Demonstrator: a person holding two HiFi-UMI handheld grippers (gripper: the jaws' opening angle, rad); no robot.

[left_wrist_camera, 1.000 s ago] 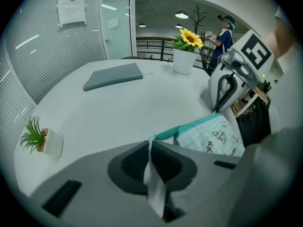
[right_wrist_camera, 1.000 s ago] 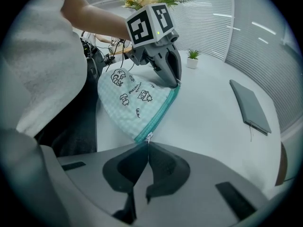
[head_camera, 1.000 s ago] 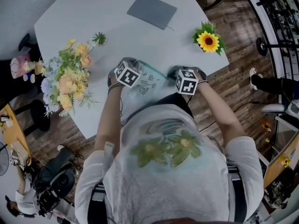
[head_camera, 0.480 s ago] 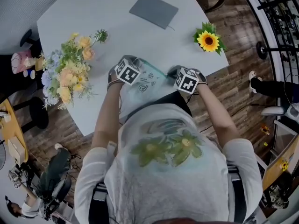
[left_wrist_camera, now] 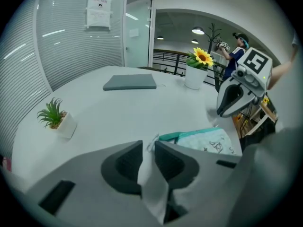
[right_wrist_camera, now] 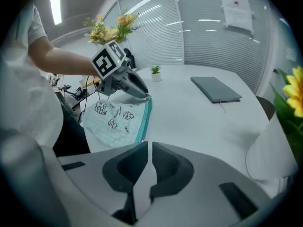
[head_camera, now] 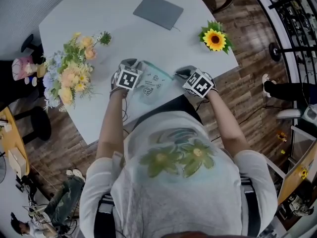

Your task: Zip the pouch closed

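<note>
A mint-green pouch [head_camera: 150, 85] with black doodles and a teal zip edge [right_wrist_camera: 143, 119] lies on the white table [head_camera: 99, 24] near its front edge. My left gripper [left_wrist_camera: 148, 145] is at the pouch's left end. Its jaws have just been opening and now stand slightly apart, with a thin white tab [left_wrist_camera: 153, 142] at their tips. From the right gripper view, the left gripper [right_wrist_camera: 144, 96] rests its tip on the pouch's far corner. My right gripper [right_wrist_camera: 147, 148] is shut on nothing, over bare table to the right of the pouch [left_wrist_camera: 210, 142].
A grey notebook [head_camera: 157, 11] lies at the far side of the table. At the right corner stands a potted sunflower [head_camera: 214, 39], and a flower bouquet [head_camera: 67, 81] stands at the left. A small potted plant [left_wrist_camera: 56, 117] sits nearby. The table's front edge runs just behind the grippers.
Both marker cubes have rolled a little where they are. The pouch stays on the table between the two grippers.
</note>
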